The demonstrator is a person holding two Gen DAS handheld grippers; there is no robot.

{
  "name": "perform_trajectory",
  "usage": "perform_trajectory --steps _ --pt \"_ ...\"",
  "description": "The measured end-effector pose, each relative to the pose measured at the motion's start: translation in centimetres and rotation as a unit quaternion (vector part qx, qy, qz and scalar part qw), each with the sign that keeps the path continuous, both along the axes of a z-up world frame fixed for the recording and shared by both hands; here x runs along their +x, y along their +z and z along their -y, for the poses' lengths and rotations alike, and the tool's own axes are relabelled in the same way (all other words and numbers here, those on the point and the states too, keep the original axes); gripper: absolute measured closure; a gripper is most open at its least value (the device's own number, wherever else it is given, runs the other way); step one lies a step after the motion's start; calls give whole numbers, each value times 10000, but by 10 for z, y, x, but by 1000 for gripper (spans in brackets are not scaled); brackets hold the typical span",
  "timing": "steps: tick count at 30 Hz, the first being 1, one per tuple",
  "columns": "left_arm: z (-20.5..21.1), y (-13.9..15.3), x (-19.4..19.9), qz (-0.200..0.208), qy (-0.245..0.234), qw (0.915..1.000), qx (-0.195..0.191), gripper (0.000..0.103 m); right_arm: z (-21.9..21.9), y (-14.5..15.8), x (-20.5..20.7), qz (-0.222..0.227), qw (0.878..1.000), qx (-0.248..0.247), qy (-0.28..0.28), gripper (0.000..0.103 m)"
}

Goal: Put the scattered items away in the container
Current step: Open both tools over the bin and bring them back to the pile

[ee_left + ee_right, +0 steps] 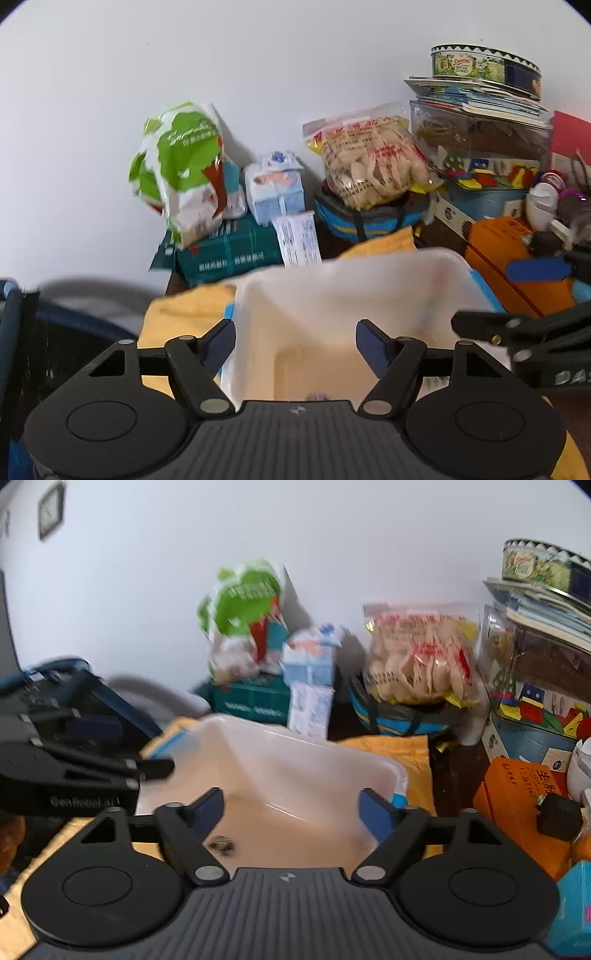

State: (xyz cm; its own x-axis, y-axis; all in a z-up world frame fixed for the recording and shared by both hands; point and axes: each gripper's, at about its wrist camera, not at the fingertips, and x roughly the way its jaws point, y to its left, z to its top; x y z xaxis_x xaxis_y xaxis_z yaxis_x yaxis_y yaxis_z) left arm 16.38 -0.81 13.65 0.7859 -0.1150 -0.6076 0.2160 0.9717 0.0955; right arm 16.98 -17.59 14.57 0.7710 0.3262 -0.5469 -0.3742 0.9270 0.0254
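Observation:
A translucent white plastic container (343,291) with blue clips stands on a yellow cloth (177,317). My left gripper (295,336) hangs open over its near left part, nothing between the blue pads. My right gripper (291,805) is open over the same container (295,760), its right finger close to the right rim. A small dark item (221,843) lies on the container's floor, just inside the right gripper's left finger. Each wrist view catches the other gripper at its edge: the right gripper (495,295) and the left gripper (129,746), both blurred.
Clutter lines the wall behind: a green-and-white bag (181,166) on a dark green box (229,254), a light blue pack (277,188), a bag of crackers (373,158), a clear toy bin (487,162) under books and a tin, and an orange box (521,794).

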Motion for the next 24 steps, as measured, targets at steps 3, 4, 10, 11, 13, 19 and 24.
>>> perform_trajectory --steps 3,4,10,11,13,19,24 --pt "-8 -11 -22 -530 -23 9983 -234 28 3 -2 -29 -22 9995 101 297 18" --pt "-11 -17 -29 -703 3 9970 -325 28 5 -5 -38 -55 9991 108 405 18" --pt "-18 -69 -77 -1250 -45 9921 -25 28 10 -52 -82 -718 9918 -446 959 22" --pt "-19 -78 -85 -1295 -35 9915 86 28 11 -60 -89 -845 9899 -531 1010 23" --pt "-21 -95 -99 -1480 -17 9884 332 28 13 -72 -106 -946 9873 -671 1084 23" --pt "-33 -127 -128 -1931 90 9798 515 30 13 -107 -130 -1588 9791 -773 1011 24" --pt "-35 -131 -135 -2089 -53 9779 63 37 5 -114 -138 -1703 9773 -658 1079 31"
